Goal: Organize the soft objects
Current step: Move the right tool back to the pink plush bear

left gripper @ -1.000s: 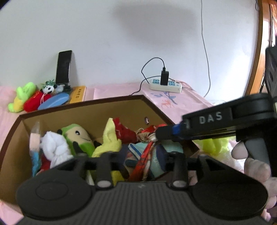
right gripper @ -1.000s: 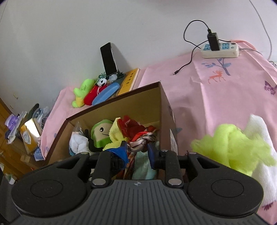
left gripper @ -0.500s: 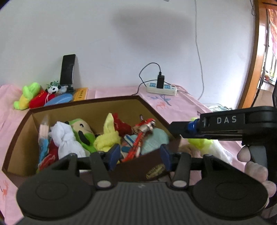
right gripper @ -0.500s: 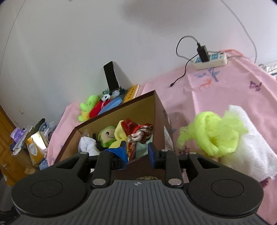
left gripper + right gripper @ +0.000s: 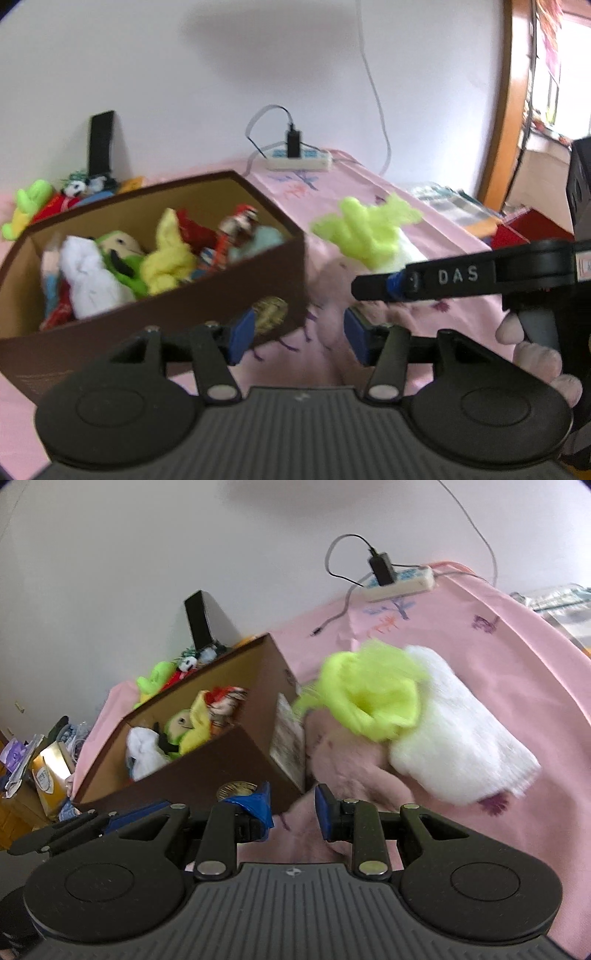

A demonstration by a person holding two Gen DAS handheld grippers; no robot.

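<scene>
Pink patterned cloth (image 5: 509,653) covers the whole surface, with a white wall behind and a power strip (image 5: 299,160) up at twelve o'clock. On the cloth sits a brown cardboard box (image 5: 207,299), already stuffed with plush toys and rolled socks. Just beside its right wall, at about two o'clock from the grippers, lies the loose pile: a lime-green soft piece (image 5: 369,698) resting on a white fleece roll (image 5: 461,746), with a pale pink piece (image 5: 347,764) nearest.

Left gripper (image 5: 299,334) has just been spreading its jaws and nothing sits between them. Right gripper (image 5: 293,808) shows a narrow gap, also empty.

Judging by the layout, the pile comes next. A good pick would pinch the green piece at its bunched middle, lift it clear of the fleece so nothing drags, then pass over the box rim.
</scene>
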